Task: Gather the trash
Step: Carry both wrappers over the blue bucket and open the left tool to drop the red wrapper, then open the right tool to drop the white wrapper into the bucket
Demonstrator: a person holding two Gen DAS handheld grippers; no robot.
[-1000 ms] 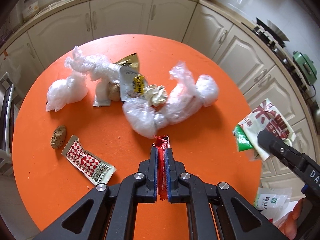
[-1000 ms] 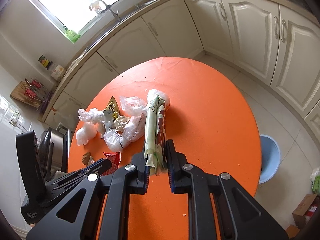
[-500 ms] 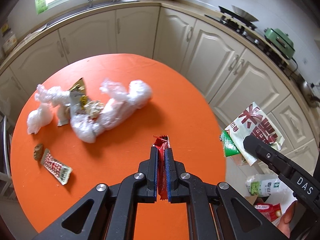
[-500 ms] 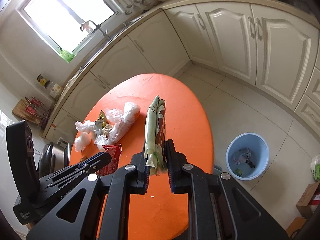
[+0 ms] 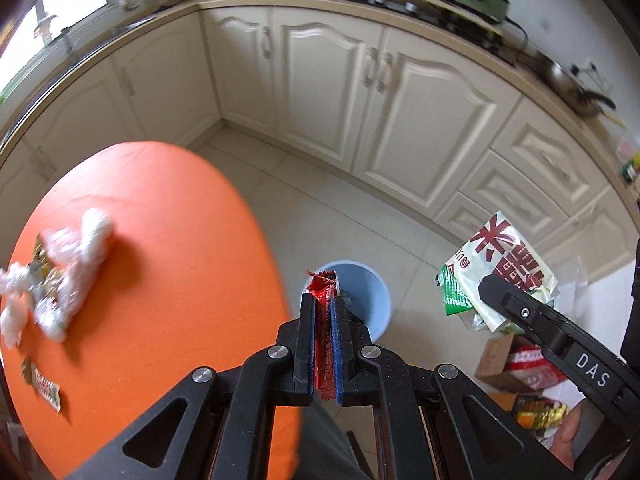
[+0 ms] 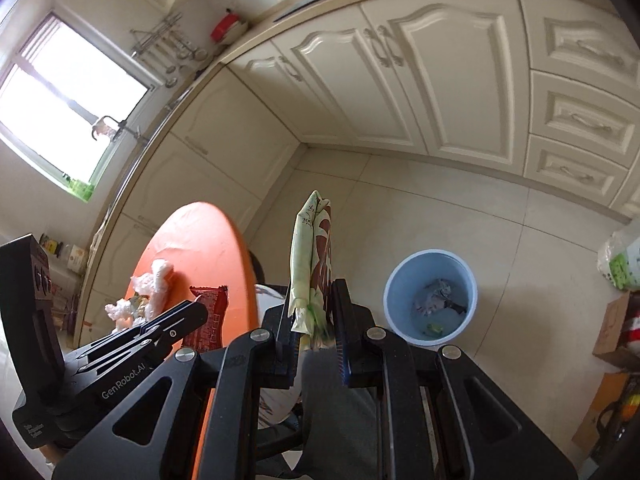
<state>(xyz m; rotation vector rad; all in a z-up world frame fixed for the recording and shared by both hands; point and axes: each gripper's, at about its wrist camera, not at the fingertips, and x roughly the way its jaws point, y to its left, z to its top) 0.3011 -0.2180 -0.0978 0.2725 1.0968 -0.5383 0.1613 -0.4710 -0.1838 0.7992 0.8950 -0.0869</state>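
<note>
Views have swung off the table [image 5: 152, 240] since a second ago: then both cameras looked down on the orange top, now it sits at lower left and the blue bin [image 6: 430, 296] shows on the floor. That suggests both loads are nearly at the drop.

Left gripper [image 5: 323, 312] is pinched on a red wrapper [image 5: 322, 320]; its long axis runs up the frame along the fingers, crumpled tip over the bin's near rim at centre.

Right gripper [image 6: 312, 312] is pinched on a green-and-white packet [image 6: 310, 256], long axis upright in the frame, folded edge-on; the bin lies just right of it.

Plastic bags [image 5: 68, 264] remain on the table, so collecting is not finished.
</note>
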